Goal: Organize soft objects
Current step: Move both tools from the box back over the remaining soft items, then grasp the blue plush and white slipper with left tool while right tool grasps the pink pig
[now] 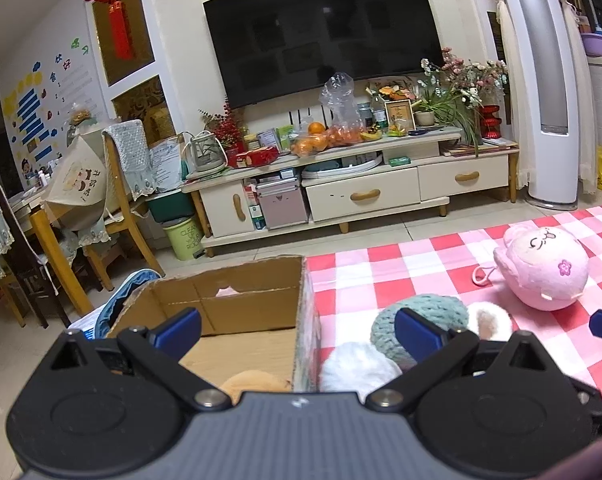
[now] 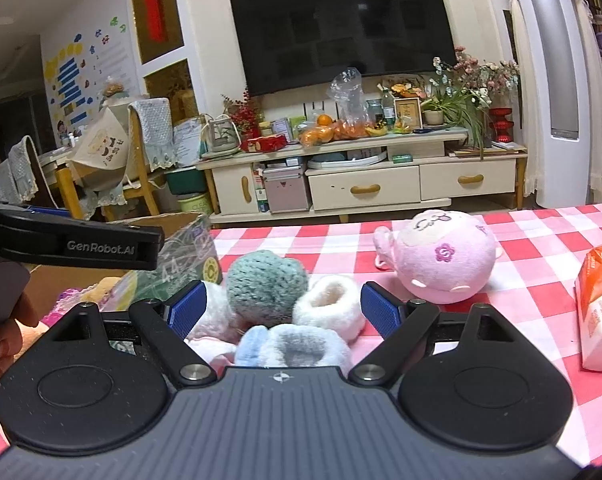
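Note:
An open cardboard box (image 1: pixel 237 300) stands at the left edge of the checked table (image 1: pixel 421 256); a tan plush (image 1: pixel 257 382) lies inside. My left gripper (image 1: pixel 297 328) is open and empty over the box's right wall. A teal knitted hat (image 2: pixel 265 284), white fluffy slippers (image 2: pixel 329 306) and a blue-grey fluffy piece (image 2: pixel 297 346) lie in a pile. My right gripper (image 2: pixel 283 306) is open around that pile. A pink round plush (image 2: pixel 441 260) sits to the right; it also shows in the left wrist view (image 1: pixel 541 266).
A tissue pack (image 2: pixel 601 308) lies at the table's right. The left gripper's body (image 2: pixel 73 242) reaches in from the left in the right wrist view. Beyond the table are a TV cabinet (image 1: pixel 361 188), chairs (image 1: pixel 117 200) and a green bin (image 1: pixel 185 238).

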Available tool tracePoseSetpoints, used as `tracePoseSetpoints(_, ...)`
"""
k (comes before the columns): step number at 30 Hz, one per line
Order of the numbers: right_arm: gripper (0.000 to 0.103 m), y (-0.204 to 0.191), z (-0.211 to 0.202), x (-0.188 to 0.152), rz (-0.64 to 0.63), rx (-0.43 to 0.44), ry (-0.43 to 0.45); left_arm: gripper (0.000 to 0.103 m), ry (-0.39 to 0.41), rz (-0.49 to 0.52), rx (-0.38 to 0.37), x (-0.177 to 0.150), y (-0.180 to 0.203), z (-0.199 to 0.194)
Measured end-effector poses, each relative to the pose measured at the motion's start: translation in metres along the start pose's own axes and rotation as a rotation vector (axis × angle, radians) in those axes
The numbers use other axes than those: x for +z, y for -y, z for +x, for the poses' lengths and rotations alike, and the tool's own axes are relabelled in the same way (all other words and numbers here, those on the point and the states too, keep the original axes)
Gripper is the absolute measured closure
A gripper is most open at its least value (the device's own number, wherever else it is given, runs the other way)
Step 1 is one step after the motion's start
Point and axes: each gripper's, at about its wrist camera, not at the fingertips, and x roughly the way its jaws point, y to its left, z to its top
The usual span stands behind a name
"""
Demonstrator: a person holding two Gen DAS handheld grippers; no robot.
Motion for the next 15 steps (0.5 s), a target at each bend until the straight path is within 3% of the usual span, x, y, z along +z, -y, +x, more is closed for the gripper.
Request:
tracePoseSetpoints(9, 0.0, 0.004, -0.002, -0.003, 0.032, -0.045, 0.01, 0.001, 0.002, 0.027, -0.024, -0.001, 0.013, 0.0)
tracePoseSetpoints(15, 0.0, 0.019, 0.003, -0.004, 0.071, -0.109, 0.012, 0.001, 0.007, 0.062, -0.091, -0.007, 0.028, -0.003)
